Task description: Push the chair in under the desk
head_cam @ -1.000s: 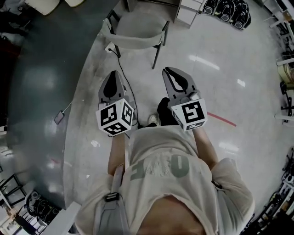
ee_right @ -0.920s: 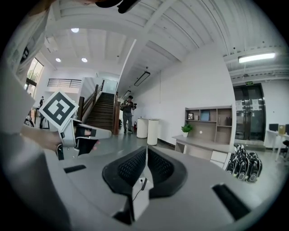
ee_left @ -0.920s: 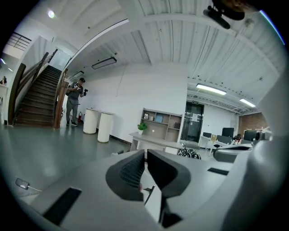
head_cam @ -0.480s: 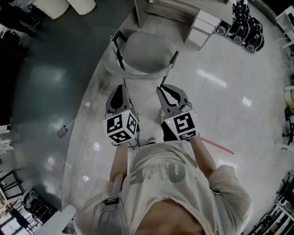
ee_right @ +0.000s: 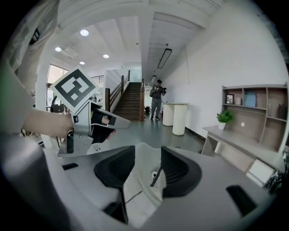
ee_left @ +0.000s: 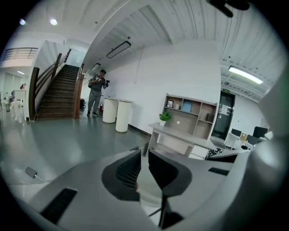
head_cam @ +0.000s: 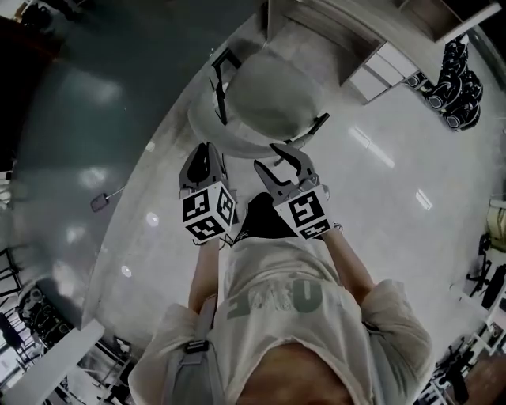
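The chair point(head_cam: 265, 99) has a pale seat and back on black legs; it stands on the pale floor short of the desk point(head_cam: 316, 20). My left gripper point(head_cam: 207, 150) hangs at the back's left rim. Its jaws stand almost together, starting to part, with nothing between them. My right gripper point(head_cam: 286, 154) is at the back's right rim. Its jaws are opening, and the pale chair back point(ee_right: 140, 173) shows in the gap, with no pad pressing on it. The right gripper view shows the left gripper point(ee_right: 119, 122) beside it and the desk point(ee_right: 239, 144) ahead.
A shelf unit point(ee_left: 189, 115) and a potted plant point(ee_left: 165, 117) stand on the desk against the white wall. Two white cylinders point(ee_left: 115, 113), a staircase point(ee_left: 56, 97) and a person point(ee_left: 96, 92) are farther off. A cable with a small box point(head_cam: 99, 203) lies on the dark floor to the left.
The chair and desk have drawn closer in the head view. Both grippers have come up to the chair's back. The right jaws have parted from shut.
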### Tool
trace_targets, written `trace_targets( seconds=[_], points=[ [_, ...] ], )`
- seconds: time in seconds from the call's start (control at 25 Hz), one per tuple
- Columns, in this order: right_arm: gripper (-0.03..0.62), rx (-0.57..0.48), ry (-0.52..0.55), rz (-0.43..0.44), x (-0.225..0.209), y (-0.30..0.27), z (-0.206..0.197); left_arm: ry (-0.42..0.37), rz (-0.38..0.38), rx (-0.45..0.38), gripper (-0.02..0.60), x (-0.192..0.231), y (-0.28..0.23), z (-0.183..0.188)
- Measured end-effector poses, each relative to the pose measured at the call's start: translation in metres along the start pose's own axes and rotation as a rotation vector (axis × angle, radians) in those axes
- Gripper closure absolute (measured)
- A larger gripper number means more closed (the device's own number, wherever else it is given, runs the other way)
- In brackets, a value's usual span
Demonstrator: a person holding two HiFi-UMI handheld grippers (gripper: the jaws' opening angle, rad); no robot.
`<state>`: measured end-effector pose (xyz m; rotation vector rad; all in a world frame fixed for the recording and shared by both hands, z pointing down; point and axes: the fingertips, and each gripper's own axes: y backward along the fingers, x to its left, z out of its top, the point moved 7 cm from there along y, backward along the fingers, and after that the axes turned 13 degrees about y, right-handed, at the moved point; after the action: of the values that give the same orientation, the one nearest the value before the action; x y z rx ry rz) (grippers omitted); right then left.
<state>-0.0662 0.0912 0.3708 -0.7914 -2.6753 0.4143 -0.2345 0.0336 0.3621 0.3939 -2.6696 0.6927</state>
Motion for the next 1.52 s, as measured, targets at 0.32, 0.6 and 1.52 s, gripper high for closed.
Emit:
trace_targets(
  seconds=[0.32, 0.6, 1.52],
  points=[
    [0.427, 0.044, -0.018, 0.148, -0.001, -0.063, -0.005, 0.114, 0.013, 0.091, 0.428, 0.034, -0.050, -0.002],
    [0.402, 0.073, 0.017, 0.361, 0.017, -0.110, -0.008, 0.246, 0.084, 0.120, 0.405, 0.071, -0.073, 0.007],
    [0.388, 0.227, 0.068, 0.682, 0.049, -0.168, -0.119, 0.541, 0.417, 0.355, 0.357, 0.100, -0.149, -0.070]
  ],
)
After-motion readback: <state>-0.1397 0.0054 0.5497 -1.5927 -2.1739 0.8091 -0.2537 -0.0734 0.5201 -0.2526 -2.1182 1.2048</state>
